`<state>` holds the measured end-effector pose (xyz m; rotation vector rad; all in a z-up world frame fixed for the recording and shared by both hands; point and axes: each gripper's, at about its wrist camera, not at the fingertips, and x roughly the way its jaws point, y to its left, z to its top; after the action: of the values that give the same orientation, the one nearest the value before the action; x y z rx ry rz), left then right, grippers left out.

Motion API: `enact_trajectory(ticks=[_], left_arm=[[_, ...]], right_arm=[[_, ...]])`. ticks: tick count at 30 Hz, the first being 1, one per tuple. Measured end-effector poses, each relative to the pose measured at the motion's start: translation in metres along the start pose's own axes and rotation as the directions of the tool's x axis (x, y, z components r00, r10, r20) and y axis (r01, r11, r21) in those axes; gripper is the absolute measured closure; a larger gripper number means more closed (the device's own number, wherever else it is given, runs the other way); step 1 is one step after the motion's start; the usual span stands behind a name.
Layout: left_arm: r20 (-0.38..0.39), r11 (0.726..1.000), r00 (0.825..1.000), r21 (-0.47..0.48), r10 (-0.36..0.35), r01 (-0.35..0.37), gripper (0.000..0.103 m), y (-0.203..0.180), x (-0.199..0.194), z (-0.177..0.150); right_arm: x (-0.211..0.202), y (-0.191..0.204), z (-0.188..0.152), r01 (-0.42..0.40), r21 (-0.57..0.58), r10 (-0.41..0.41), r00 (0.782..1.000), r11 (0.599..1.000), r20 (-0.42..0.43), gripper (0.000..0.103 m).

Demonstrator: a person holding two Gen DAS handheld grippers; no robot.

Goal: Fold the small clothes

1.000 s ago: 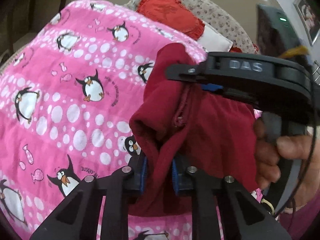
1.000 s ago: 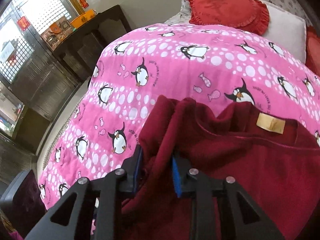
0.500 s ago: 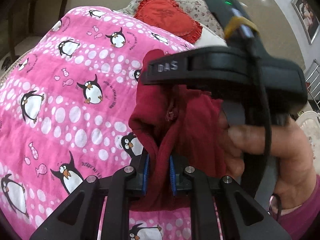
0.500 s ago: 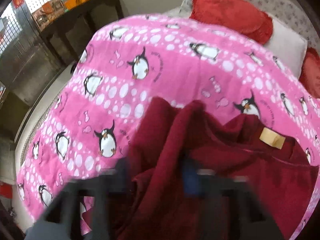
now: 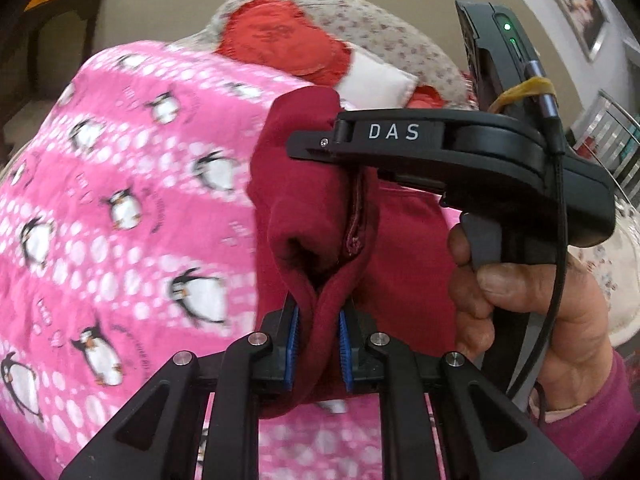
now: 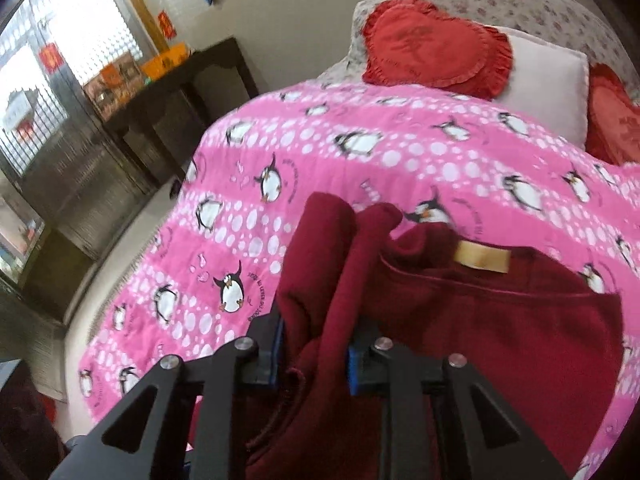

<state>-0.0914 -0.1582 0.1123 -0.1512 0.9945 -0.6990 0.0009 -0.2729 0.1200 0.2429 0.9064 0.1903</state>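
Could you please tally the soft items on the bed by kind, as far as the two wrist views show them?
Dark red garment: 1
Pink penguin quilt: 1
Red heart cushions: 2
White pillow: 1
Total: 5

Matt fleecy-looking garment, quilted blanket

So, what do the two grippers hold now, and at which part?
Both hold the dark red garment. The left gripper pinches a bunched fold of its fabric; the right gripper pinches a bunched fold near the neckline.
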Motion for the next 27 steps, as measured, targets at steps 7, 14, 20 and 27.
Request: enact_trajectory(ticks=[7, 14, 20, 27], left_arm=[[-0.032, 0.987, 0.996, 0.138, -0.084, 0.087, 0.103, -0.085, 0.022, 0.005], [-0.105, 0.963, 0.989, 0.239, -0.105, 0.127, 0.103, -0.151, 0.068, -0.011], [-0.218, 0.945, 0.970, 0.278, -0.111, 0.170, 0.097, -0.167, 0.094, -0.027], [-0.153, 0.929, 0.987, 0.354, -0.056, 0.108, 0.092, -0.129, 0.042, -0.019]], right_arm=[[-0.073, -0.064, -0.010, 0.011, 0.058, -0.016, 0.996, 0.998, 0.085, 0.082], [-0.107, -0.165, -0.045, 0.053, 0.239, -0.080, 0.991, 0.970, 0.106, 0.084], [-0.086, -0.214, -0.076, 0.104, 0.332, -0.130, 0.990, 0.937, 0.057, 0.085], [-0.100, -0.238, -0.095, 0.053, 0.442, -0.110, 0.989, 0.895, 0.103, 0.062]])
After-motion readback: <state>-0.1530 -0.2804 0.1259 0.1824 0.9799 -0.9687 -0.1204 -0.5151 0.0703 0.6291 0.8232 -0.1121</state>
